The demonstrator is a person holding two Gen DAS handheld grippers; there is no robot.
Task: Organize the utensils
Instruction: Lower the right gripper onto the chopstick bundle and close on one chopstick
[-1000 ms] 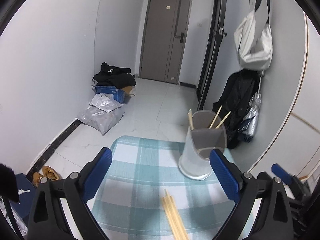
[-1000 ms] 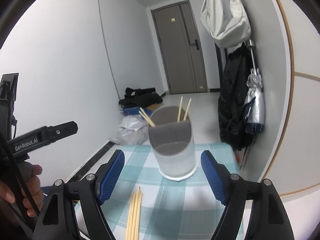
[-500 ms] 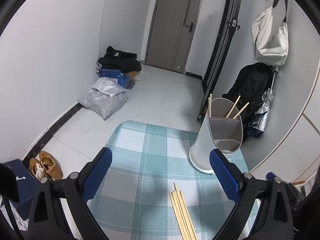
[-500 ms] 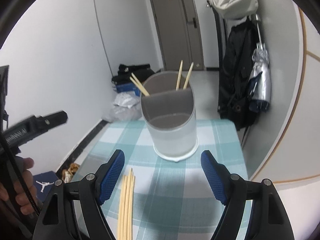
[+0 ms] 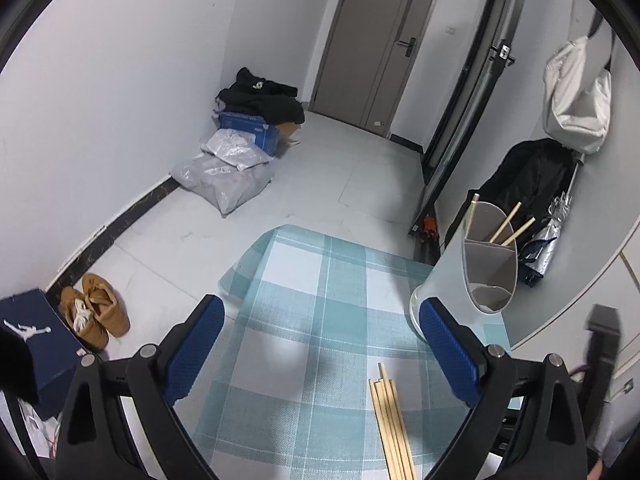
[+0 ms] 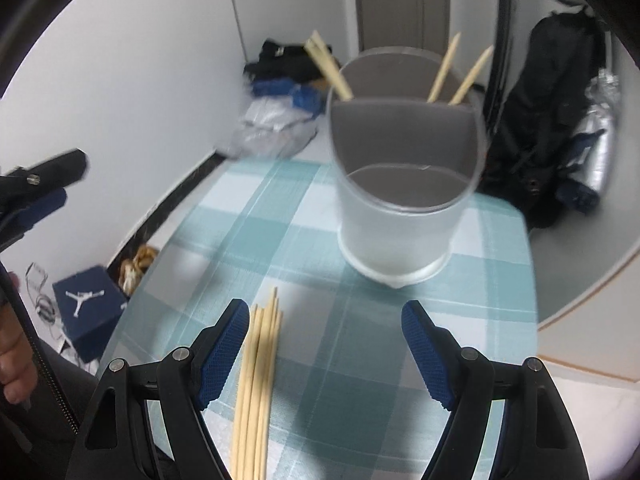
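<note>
We hold our left tool (image 5: 320, 344) and right tool (image 6: 324, 344) released, empty, above the table (image 6: 480, 320). Loose chopsticks (image 6: 256, 380) lie near the frosted utensil holder (image 6: 400, 220), beside our right tool's left finger.

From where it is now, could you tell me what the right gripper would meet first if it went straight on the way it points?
Most likely the teal checked tablecloth: the open right gripper tilts downward over bare cloth, with the pale wooden chopsticks beside its left jaw and the frosted plastic utensil holder farther ahead. Depth is uncertain.
</note>
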